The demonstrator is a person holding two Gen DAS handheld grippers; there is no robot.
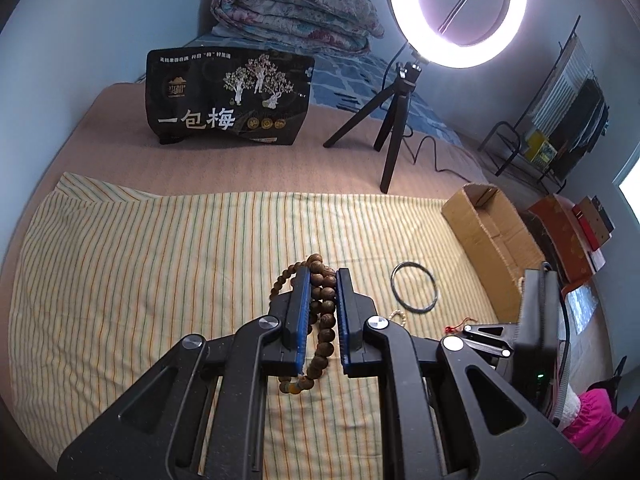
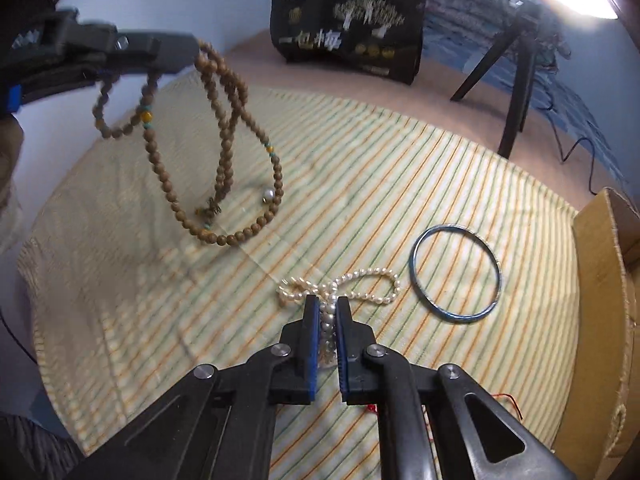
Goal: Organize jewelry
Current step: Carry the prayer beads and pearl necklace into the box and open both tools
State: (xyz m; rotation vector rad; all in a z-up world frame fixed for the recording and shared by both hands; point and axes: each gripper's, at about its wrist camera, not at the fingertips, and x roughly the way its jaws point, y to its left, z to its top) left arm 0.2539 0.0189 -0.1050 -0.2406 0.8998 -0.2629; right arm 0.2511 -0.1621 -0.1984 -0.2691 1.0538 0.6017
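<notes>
The left gripper [image 1: 323,280] has its blue pads pinched on a wooden bead necklace [image 1: 320,316], whose strands run up between the two fingers and loop out past the tips and below the pads. From the right wrist view the same gripper [image 2: 188,50] is held clear above the striped cloth [image 2: 360,184], and the wooden bead necklace [image 2: 224,152] hangs from it in several long loops, the lowest beads reaching down to or just above the cloth; which, cannot be told. The right gripper [image 2: 328,304] points down at the cloth with its pads pressed together on a pearl bracelet [image 2: 344,286]; a few pearls are caught between the pads while the rest of the strand lies on the cloth just past the fingertips, curling to either side. A blue bangle [image 2: 456,274] lies flat on the cloth to the right of the pearls, near but apart from them, and beside an open cardboard box [image 2: 604,280] at the cloth's right edge. Beyond the cloth stand a black snack bag [image 1: 230,100] and a ring light [image 1: 458,12] on a small tripod.
</notes>
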